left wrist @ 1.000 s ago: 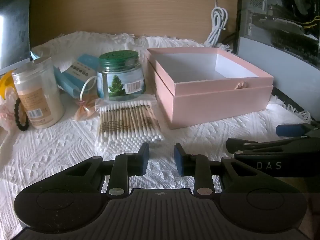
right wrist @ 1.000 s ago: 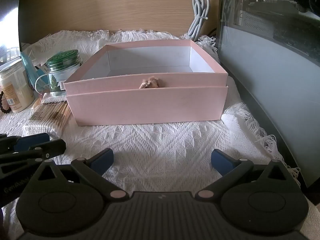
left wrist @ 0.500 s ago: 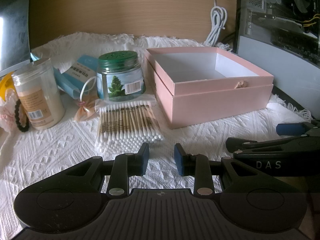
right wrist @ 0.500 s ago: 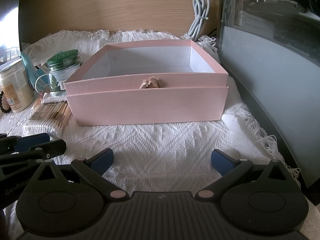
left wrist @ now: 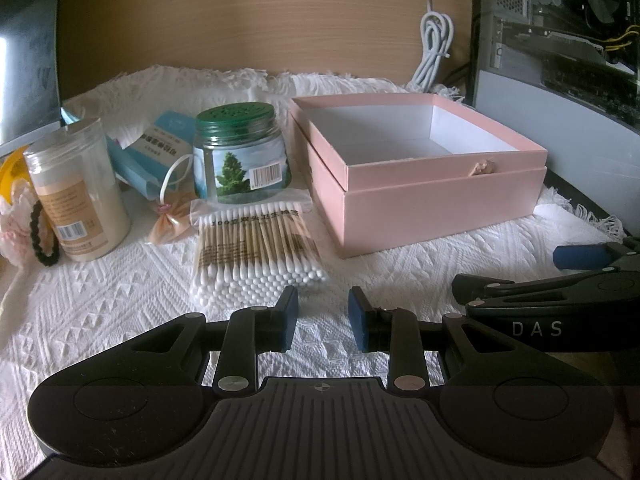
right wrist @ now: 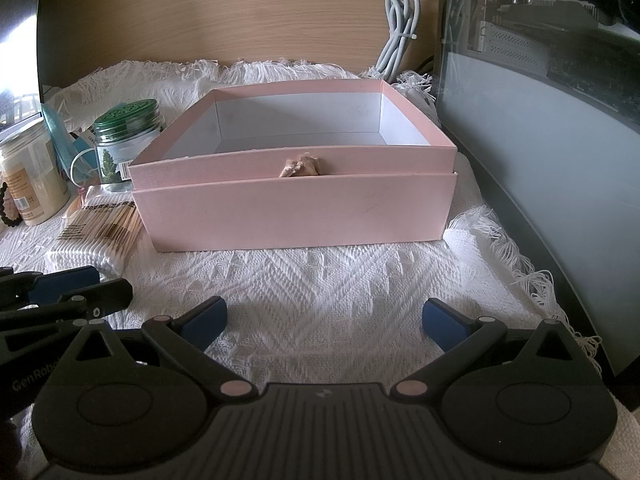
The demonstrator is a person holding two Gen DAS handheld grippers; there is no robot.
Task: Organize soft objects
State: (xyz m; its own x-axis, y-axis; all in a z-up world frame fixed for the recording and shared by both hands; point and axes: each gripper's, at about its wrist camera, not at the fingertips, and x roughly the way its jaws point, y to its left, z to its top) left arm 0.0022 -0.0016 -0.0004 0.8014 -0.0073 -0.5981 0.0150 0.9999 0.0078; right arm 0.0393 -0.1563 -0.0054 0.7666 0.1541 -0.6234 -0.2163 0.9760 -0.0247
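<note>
We see left tool (left wrist: 319,314) part open, nothing between pads; right tool (right wrist: 325,320) wide open, nothing held; cotton swab pack (left wrist: 256,252) just beyond left tool, left of pink box (right wrist: 296,208) on white cloth (right wrist: 320,280)

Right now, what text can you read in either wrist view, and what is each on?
"DAS": on the right gripper, side of its body, left wrist view.
"GenRobo", cut off: on the left gripper, right wrist view.
"100" then Chinese characters: cotton swab pack.
Labels and barcodes on the green-lidded jar, powder jar and blue box: too small.
</note>
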